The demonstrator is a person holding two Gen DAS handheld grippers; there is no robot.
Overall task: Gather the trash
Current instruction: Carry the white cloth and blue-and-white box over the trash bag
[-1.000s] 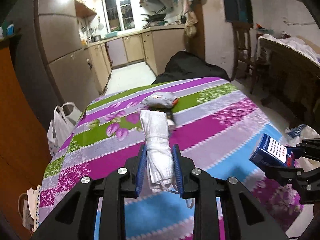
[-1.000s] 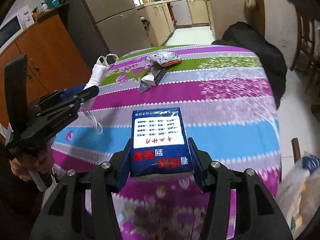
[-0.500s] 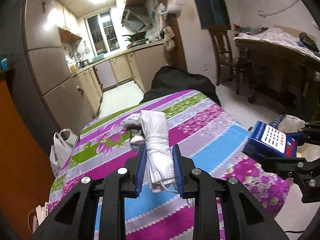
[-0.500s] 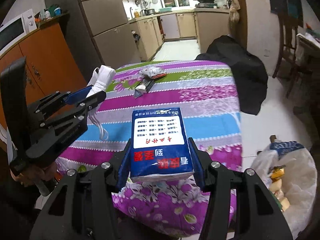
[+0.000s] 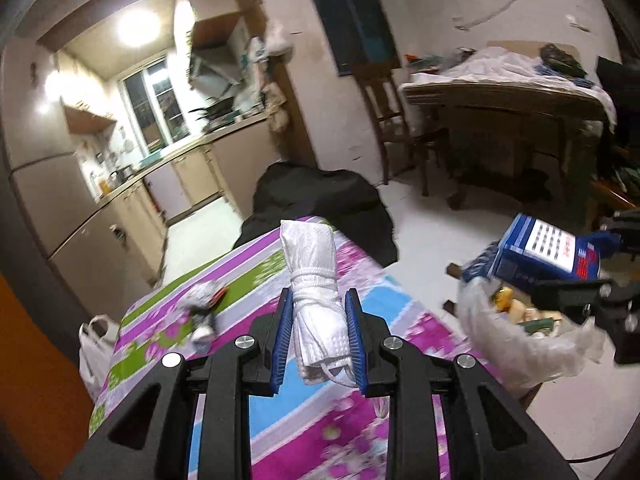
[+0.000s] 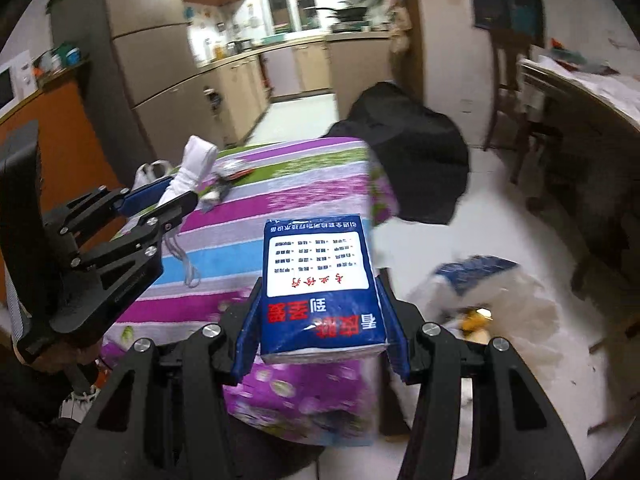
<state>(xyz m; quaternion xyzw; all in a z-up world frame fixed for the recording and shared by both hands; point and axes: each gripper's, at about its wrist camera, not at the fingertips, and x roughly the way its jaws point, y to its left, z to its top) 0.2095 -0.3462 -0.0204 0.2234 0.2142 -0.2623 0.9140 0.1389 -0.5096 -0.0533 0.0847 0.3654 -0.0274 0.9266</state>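
You are holding your left gripper [image 5: 318, 330] over the near part of the table [image 5: 256, 292], its 2 blue pads [image 5: 280, 336] squeezing a rolled white face mask [image 5: 316, 280]. The roll is standing up out of the jaws and tilting slightly away from you; 1 ear loop is hanging loose below the pads. In the right wrist view the same gripper [image 6: 176, 200] is showing at the left edge, with the mask [image 6: 192, 168] sticking up from it and the loop dangling over the tablecloth.

You are holding your right gripper [image 6: 320, 320] out past the table's corner, its pads clamped on the 2 long sides of a blue tissue pack [image 6: 320, 276]. The white label with red and blue print is facing up, upside down to the camera. In the left wrist view that pack [image 5: 548, 250] is hovering above the rim of a clear plastic trash bag [image 5: 516, 344].

The trash bag [image 6: 492, 300] is sitting open on the white floor just beside the table, with scraps inside; a yellow piece is showing, the rest is too blurred to name.

2 more pieces are lying on the green stripe at the far side of the cloth: a crumpled white-and-red wrapper [image 5: 204, 294] and, touching it, a dark flattened packet [image 5: 202, 324].

A black cloth heap [image 6: 416, 148] is lying beyond the table's far end.
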